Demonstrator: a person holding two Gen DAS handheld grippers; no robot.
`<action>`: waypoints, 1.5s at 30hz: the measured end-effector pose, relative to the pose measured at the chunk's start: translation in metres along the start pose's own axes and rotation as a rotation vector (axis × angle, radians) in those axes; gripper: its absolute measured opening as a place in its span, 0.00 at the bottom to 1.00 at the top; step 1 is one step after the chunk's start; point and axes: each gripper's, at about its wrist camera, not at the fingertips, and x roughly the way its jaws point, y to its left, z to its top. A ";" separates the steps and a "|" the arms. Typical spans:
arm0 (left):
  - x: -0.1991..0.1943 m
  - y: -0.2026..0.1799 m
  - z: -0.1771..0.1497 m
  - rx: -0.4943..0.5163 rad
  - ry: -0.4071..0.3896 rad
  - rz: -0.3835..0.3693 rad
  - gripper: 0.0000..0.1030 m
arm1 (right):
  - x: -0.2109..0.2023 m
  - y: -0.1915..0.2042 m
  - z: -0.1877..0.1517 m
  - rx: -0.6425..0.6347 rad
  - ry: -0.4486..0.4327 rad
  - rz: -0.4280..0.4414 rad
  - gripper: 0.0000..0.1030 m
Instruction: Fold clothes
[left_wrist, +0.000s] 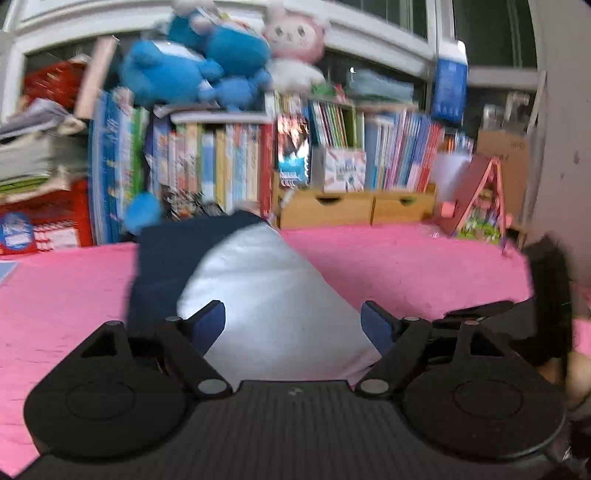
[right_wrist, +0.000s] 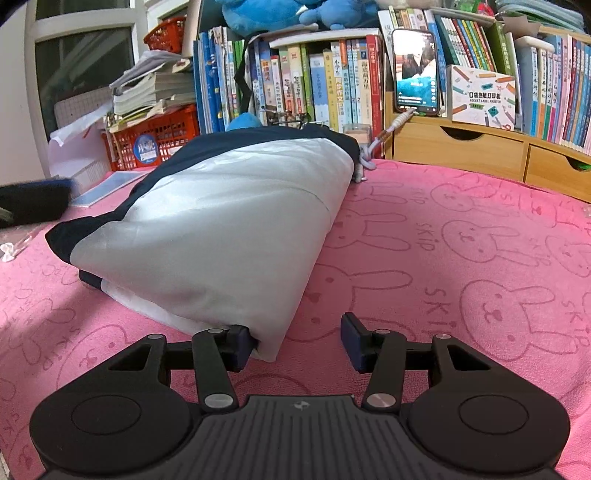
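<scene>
The folded garment (right_wrist: 221, 221), white and navy, lies in a thick bundle on the pink rabbit-print surface (right_wrist: 461, 258). The right gripper (right_wrist: 297, 341) sits low at its near corner, fingers apart, the left one against the cloth edge, nothing clamped. The left gripper (left_wrist: 293, 325) hovers above the bundle, fingers spread wide and empty. The puffy top layer could spring open or slide, since nothing pins it. Behind it, a charging cable (right_wrist: 384, 136), books (right_wrist: 314, 85) and a red basket (right_wrist: 162, 129) crowd the far edge, limiting any push backward
</scene>
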 end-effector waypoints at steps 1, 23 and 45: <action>0.015 -0.003 -0.003 0.012 0.042 0.039 0.77 | 0.000 -0.001 0.000 0.002 0.000 0.001 0.49; 0.034 0.090 -0.039 -0.154 0.219 0.226 0.95 | -0.014 0.006 -0.009 -0.068 -0.025 -0.104 0.68; -0.040 0.190 -0.050 -0.758 0.063 -0.207 0.94 | 0.005 0.174 -0.041 -0.905 -0.225 -0.056 0.75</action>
